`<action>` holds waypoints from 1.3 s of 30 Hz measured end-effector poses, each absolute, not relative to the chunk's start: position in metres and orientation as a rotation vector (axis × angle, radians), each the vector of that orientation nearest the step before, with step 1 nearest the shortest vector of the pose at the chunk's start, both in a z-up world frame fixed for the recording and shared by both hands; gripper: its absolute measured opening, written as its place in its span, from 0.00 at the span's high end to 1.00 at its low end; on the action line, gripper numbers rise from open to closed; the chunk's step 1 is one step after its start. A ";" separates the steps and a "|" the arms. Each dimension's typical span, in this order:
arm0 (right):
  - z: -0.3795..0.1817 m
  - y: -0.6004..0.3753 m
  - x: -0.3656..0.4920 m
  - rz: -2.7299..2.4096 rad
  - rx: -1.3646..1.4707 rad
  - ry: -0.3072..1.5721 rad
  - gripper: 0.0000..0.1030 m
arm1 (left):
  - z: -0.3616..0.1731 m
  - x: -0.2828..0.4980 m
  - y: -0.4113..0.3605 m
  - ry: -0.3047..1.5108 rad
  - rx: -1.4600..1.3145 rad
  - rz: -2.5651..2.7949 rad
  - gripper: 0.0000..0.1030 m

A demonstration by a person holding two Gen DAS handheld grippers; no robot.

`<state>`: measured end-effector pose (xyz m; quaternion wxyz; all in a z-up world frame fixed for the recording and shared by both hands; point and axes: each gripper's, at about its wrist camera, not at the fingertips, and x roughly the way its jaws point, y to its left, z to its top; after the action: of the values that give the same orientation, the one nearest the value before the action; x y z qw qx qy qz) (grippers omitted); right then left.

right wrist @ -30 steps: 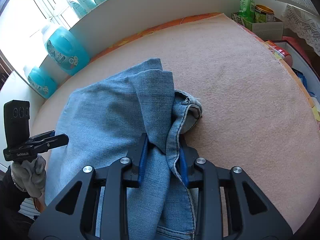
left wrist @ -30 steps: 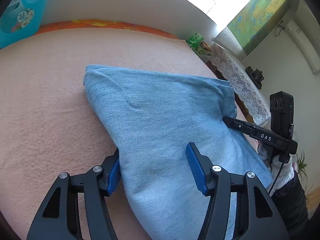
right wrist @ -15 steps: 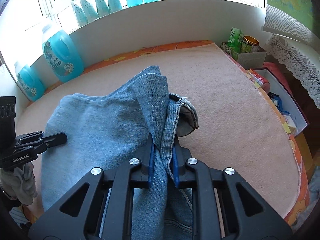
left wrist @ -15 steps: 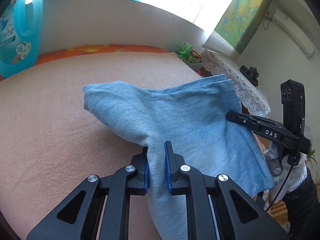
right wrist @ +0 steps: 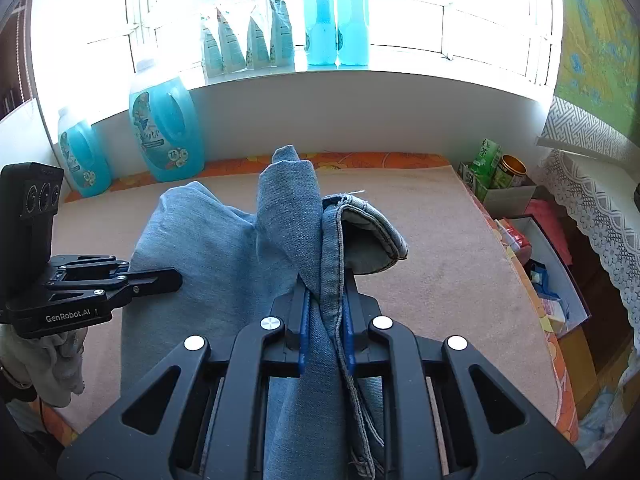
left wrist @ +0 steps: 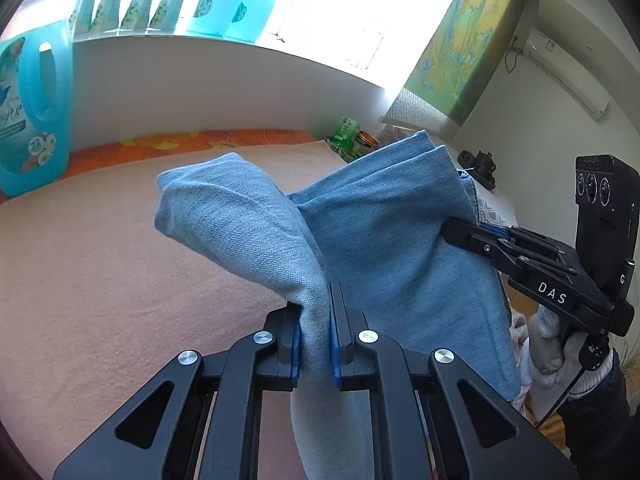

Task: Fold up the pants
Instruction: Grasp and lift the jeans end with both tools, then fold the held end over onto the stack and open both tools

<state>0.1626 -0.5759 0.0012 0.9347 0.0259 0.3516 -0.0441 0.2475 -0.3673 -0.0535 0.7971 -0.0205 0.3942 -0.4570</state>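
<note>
Light blue denim pants (left wrist: 380, 240) hang lifted above a peach-coloured blanket (left wrist: 100, 280). My left gripper (left wrist: 315, 320) is shut on a bunched edge of the pants. My right gripper (right wrist: 325, 312) is shut on another edge with the seam and hem (right wrist: 372, 236) folded over beside it. In the left wrist view the right gripper (left wrist: 460, 232) clamps the cloth at the right. In the right wrist view the left gripper (right wrist: 172, 276) bites the pants (right wrist: 224, 260) at the left. The cloth stretches between both grippers.
Blue detergent bottles (right wrist: 164, 136) stand at the back of the blanket (right wrist: 432, 260) under a white windowsill (right wrist: 360, 96). A green carton and tin (right wrist: 500, 168) and an open box of items (right wrist: 540, 260) sit off the right edge. A lace cloth (right wrist: 600, 208) hangs at the far right.
My left gripper closed on the pants edge. Both grippers rose, lifting the denim off the blanket; the cloth now hangs bunched between them.
</note>
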 end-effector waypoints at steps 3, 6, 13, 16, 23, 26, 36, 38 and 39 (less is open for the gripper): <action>0.017 -0.568 0.173 -0.085 0.036 0.685 0.87 | -0.035 0.253 -0.368 0.803 -0.046 -0.979 0.91; 0.031 -0.565 0.187 -0.085 0.024 0.655 0.87 | -0.018 0.260 -0.371 0.759 -0.027 -0.978 0.91; 0.058 -0.578 0.235 -0.103 0.027 0.608 0.87 | 0.011 0.299 -0.383 0.698 -0.022 -0.955 0.91; 0.061 -0.592 0.262 -0.104 0.047 0.600 0.87 | 0.015 0.321 -0.391 0.686 -0.026 -0.940 0.91; 0.044 -0.610 0.332 -0.082 0.061 0.625 0.87 | 0.004 0.371 -0.406 0.681 -0.021 -0.902 0.91; 0.032 -0.616 0.362 -0.081 0.056 0.646 0.87 | -0.007 0.395 -0.412 0.704 -0.036 -0.887 0.91; -0.035 -0.644 0.445 -0.185 -0.009 0.763 0.84 | -0.061 0.461 -0.418 0.782 -0.029 -0.766 0.91; -0.043 -0.648 0.450 -0.244 -0.032 0.756 0.83 | -0.072 0.469 -0.419 0.799 0.000 -0.727 0.88; -0.044 -0.651 0.451 -0.256 -0.027 0.749 0.82 | -0.077 0.471 -0.418 0.808 0.010 -0.710 0.88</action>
<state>0.4515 -0.6514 -0.0443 0.9226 -0.0130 0.3648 -0.1245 0.4715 -0.4181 -0.0767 0.8588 0.0045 0.3850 -0.3379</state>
